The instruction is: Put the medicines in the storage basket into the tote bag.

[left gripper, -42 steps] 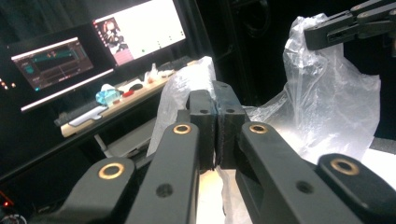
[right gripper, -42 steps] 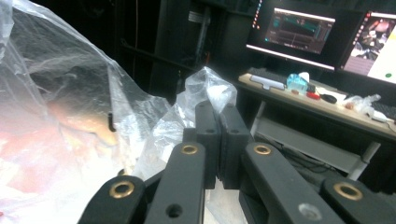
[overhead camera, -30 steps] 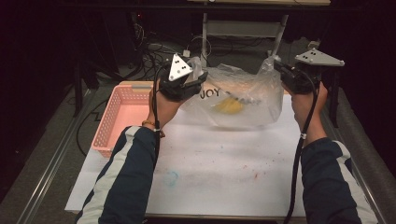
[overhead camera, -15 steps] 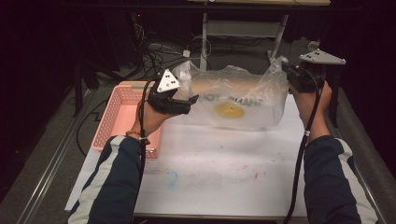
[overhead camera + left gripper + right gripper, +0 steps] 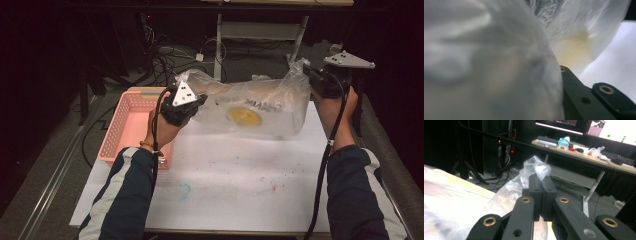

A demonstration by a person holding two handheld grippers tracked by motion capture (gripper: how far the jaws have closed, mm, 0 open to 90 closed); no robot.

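Note:
A clear plastic bag (image 5: 260, 102) with dark lettering hangs stretched between my two grippers above the far side of the table. A round yellow thing (image 5: 244, 116) lies inside it, low in the middle. My left gripper (image 5: 192, 107) holds the bag's left end, and a corner of film sticks up above it. In the left gripper view the crumpled bag (image 5: 499, 62) covers one jaw, with a yellow blur (image 5: 571, 50) behind. My right gripper (image 5: 311, 75) is raised at the far right. Its jaws (image 5: 540, 182) are shut on a twisted corner of the bag (image 5: 536, 168).
A pink mesh basket (image 5: 127, 125) sits at the table's left edge, just under my left wrist. The white sheet (image 5: 240, 185) on the table carries a blue smear (image 5: 184, 191) and small specks. Cables and a metal stand lie behind the table. A desk (image 5: 574, 150) stands farther back.
My left gripper has swung left and lower, towards the basket, pulling the bag out longer and flatter. The yellow thing has slid along inside. The right gripper has stayed almost in place.

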